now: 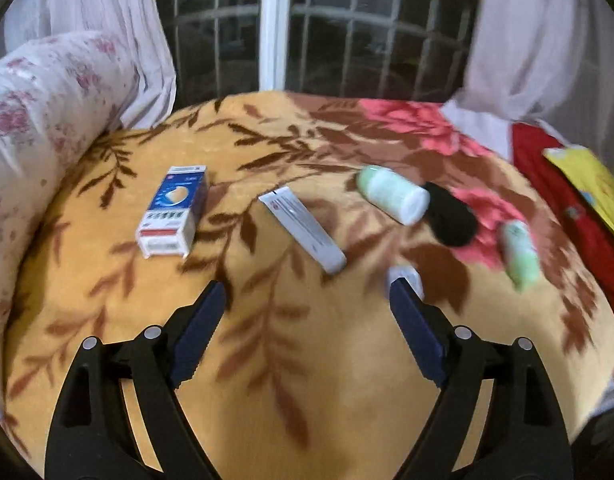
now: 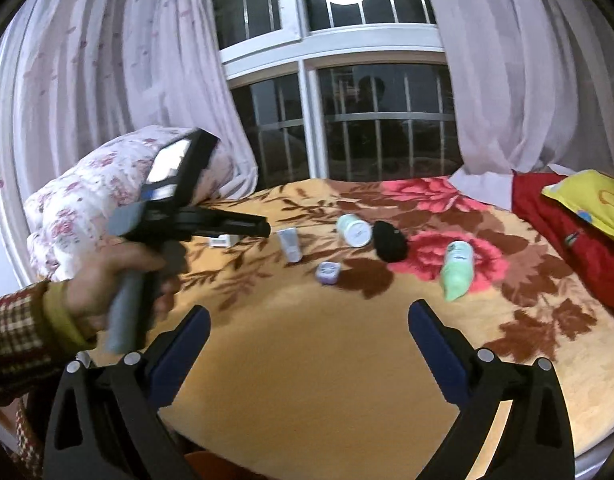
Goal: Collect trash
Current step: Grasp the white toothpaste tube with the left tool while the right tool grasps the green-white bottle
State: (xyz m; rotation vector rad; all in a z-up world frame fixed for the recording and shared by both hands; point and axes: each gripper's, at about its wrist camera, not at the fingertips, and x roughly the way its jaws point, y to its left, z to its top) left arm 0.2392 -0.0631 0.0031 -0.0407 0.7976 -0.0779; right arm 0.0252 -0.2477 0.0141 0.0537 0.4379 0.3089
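Observation:
Several pieces of trash lie on the orange flowered blanket (image 1: 307,380): a blue and white box (image 1: 173,210), a white tube (image 1: 303,228), a green and white bottle (image 1: 393,194), a black lump (image 1: 451,214), a pale green tube (image 1: 521,254) and a small lavender box (image 1: 411,274) just behind one fingertip. My left gripper (image 1: 307,292) hovers open and empty short of them. The right wrist view shows the same bottle (image 2: 353,230), white tube (image 2: 290,244), lavender box (image 2: 328,272) and green tube (image 2: 459,268). My right gripper (image 2: 309,316) is open and empty, nearer the bed's edge.
A hand (image 2: 111,280) in a plaid sleeve holds the left gripper (image 2: 265,227) at the left. A flowered pillow (image 1: 39,120) lies at the left. Red cloth (image 1: 555,184) and a yellow packet (image 1: 591,184) lie at the right. Curtains and a barred window (image 2: 371,128) stand behind the bed.

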